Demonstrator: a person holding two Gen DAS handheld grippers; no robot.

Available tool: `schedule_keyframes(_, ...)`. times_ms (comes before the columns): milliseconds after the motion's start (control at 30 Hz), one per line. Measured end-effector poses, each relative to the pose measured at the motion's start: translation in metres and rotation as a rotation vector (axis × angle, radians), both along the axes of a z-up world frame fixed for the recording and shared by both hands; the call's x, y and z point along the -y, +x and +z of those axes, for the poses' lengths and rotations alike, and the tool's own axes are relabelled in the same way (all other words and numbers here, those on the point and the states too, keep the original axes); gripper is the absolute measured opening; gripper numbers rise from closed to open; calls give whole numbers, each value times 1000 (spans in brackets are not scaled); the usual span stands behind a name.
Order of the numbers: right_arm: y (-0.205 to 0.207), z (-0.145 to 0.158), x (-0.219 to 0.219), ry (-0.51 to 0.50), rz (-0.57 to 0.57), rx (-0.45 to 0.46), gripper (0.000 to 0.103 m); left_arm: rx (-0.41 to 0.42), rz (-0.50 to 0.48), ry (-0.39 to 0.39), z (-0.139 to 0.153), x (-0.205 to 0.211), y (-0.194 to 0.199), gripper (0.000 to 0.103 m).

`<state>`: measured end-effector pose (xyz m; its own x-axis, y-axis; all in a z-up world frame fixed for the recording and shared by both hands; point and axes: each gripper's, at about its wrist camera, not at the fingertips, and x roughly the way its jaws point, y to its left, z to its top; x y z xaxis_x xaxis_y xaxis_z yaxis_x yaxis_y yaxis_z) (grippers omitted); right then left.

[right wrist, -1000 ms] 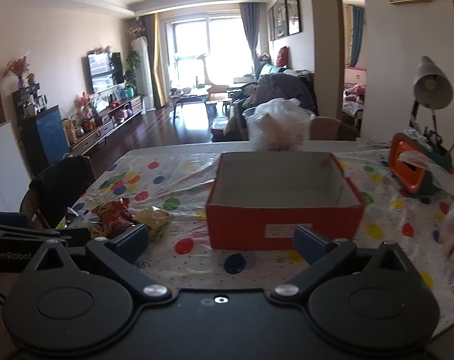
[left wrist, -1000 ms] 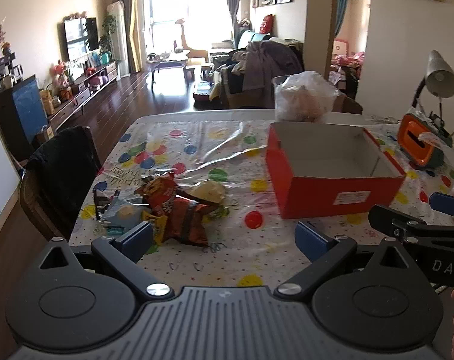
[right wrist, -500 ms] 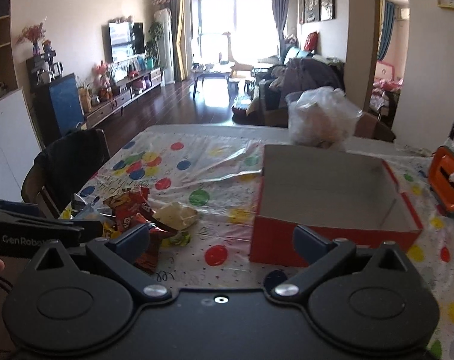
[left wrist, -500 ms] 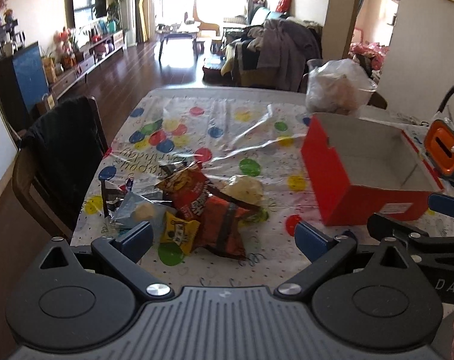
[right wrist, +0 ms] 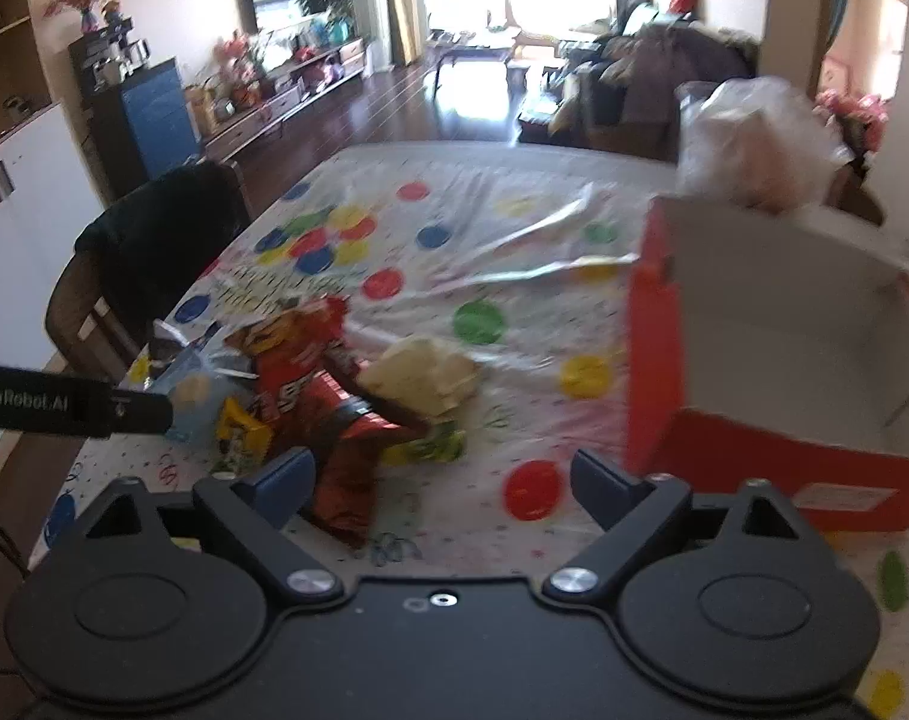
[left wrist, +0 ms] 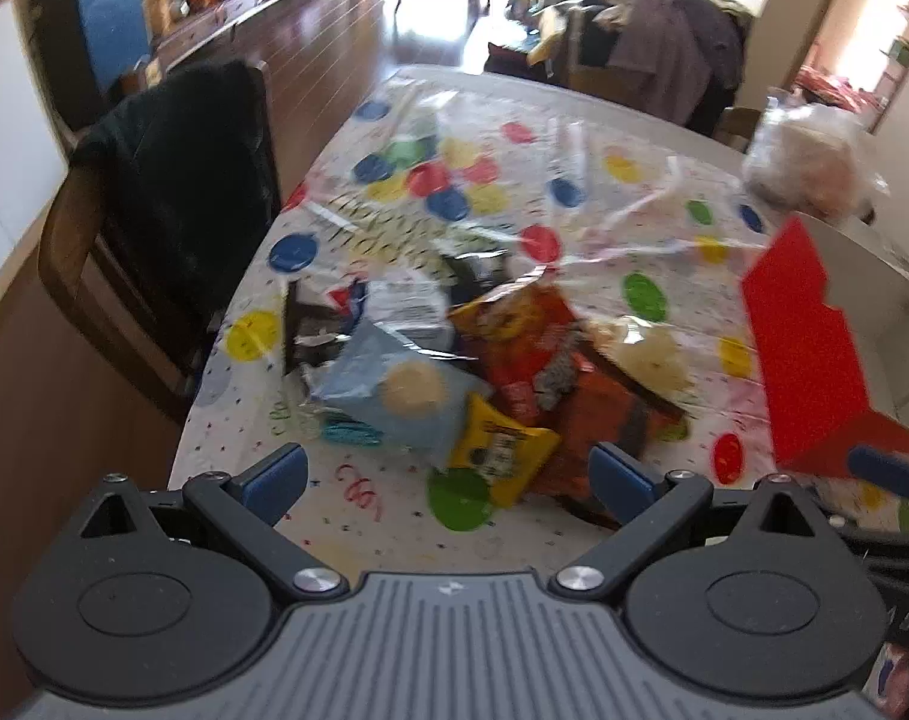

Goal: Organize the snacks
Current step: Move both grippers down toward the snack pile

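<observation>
Nothing is packed yet — the red box [right wrist: 754,360] is sitting empty while the snack packets [left wrist: 490,384] are lying heaped on the tabletop [left wrist: 574,138] beside it. The left claw [left wrist: 448,471] is hanging wide; the right claw [right wrist: 442,477] is closing on nothing — every packet is waiting.

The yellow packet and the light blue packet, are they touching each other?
Touching. In the left wrist view, the yellow packet lies against the lower right edge of the blue packet, with no tablecloth visible between them.
</observation>
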<state>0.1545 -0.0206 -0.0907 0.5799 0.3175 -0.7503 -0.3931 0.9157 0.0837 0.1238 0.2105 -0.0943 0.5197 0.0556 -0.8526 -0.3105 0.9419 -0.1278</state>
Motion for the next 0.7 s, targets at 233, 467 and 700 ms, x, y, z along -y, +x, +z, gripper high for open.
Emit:
schedule_keyframes(233, 23, -21, -29, -33, 20, -70, 83, -52, 89, -32, -21, -34, 27, 91)
schedule_keyframes(467, 50, -35, -46, 49, -78, -203, 79, -125, 247, -198, -39, -65, 57, 87)
schedule_keyframes(700, 64, -48, -58, 91, -158, -287, 78, -223, 365, -294, -61, -76, 80, 80)
